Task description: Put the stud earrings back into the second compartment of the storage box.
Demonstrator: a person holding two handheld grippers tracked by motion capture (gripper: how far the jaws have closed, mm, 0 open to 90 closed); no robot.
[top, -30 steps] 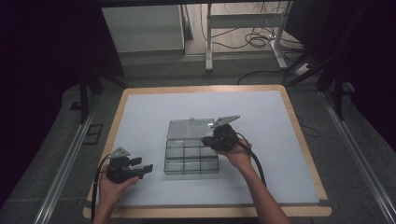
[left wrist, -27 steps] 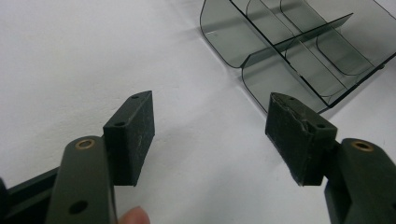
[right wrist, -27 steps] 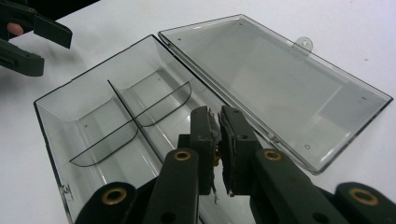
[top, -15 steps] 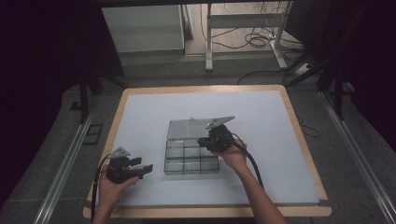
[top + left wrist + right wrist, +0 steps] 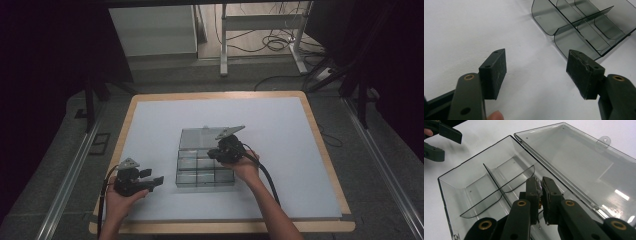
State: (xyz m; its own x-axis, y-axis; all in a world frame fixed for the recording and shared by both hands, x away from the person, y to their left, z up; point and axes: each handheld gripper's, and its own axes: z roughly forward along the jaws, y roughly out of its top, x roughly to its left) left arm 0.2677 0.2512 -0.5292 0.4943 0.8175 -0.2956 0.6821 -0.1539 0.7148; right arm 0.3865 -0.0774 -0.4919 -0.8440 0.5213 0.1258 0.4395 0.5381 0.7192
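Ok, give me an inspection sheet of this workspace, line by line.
Surface: white sheet on a wood-edged table.
Job's things: clear divided box, its lid open flat; compartments look empty.
Clutter: nothing seen.
Grippers: right gripper shut, inside the box, nothing visibly gripped; left gripper open, on the sheet beside the box.
Cables: one trails from each gripper; more on the floor behind.
Surroundings: dark room, desk legs beyond the table.

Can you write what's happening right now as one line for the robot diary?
left gripper: open, on table, left of box | right gripper: shut, over open clear box | lid: flat open
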